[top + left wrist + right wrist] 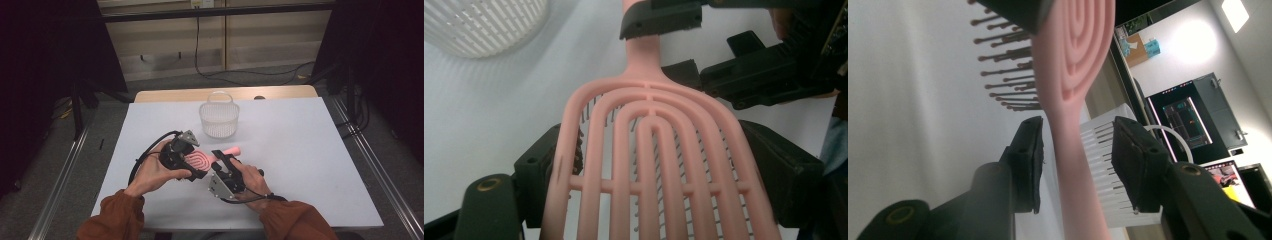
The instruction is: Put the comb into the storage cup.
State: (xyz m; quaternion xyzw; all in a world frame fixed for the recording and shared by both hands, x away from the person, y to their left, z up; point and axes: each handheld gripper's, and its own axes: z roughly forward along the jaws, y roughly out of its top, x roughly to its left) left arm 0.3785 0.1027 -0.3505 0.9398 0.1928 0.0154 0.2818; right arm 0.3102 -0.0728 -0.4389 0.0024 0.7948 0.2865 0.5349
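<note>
The pink hairbrush (pixel 201 161) has a vented head of nested arch-shaped ribs joined by a cross bar, thin dark bristles beneath, and a smooth narrow handle. It is held just above the white counter (pixel 300 150), at about 6 o'clock from the white slotted basket (pixel 219 119). The left gripper (pixel 196 174) is clamped on the head, one jaw on each edge. The right gripper (pixel 223 157) straddles the handle, its jaws apart with gaps on both sides.

The left gripper view shows the ribbed back (pixel 659 165) close up, with the right gripper's jaws around the neck at 12 o'clock. The right gripper view shows the bristles (pixel 1008 65) side-on and the handle (pixel 1075 165) between its own jaws, with the basket (pixel 1105 165) behind.
</note>
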